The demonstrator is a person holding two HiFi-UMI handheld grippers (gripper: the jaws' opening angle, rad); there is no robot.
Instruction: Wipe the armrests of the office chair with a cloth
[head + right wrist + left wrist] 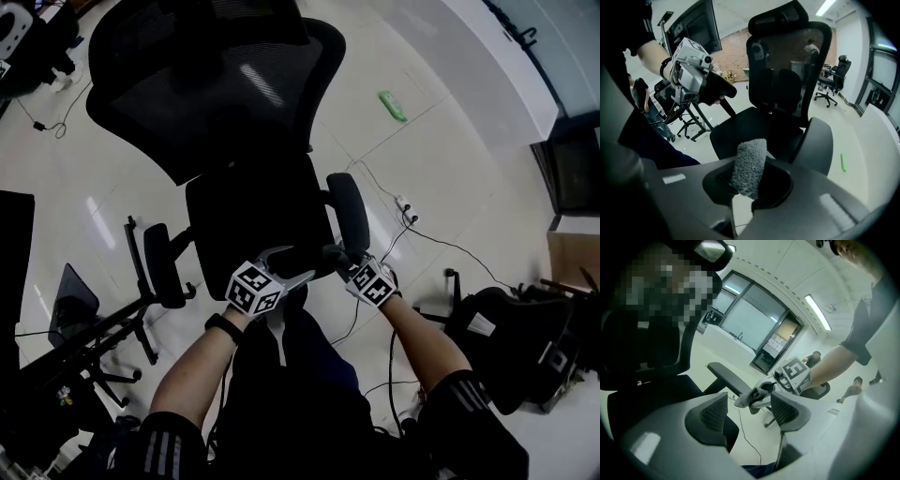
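Seen from above, the grey cloth [749, 168] is hard to make out. The right gripper view shows it clamped in the right gripper [751, 185], near the front end of the office chair's right armrest [349, 212]. The left gripper [749, 409] is beside it, jaws apart and empty. Bare floor [450, 178] lies beyond the armrest.

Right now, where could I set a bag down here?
The seat, between both armrests, is bare. So is floor between the backrest and the white wall, save one green object. Left is crowded with chair bases; right with cables.

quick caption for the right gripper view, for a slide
Right gripper clamps a grey cloth near an armrest of the office chair.
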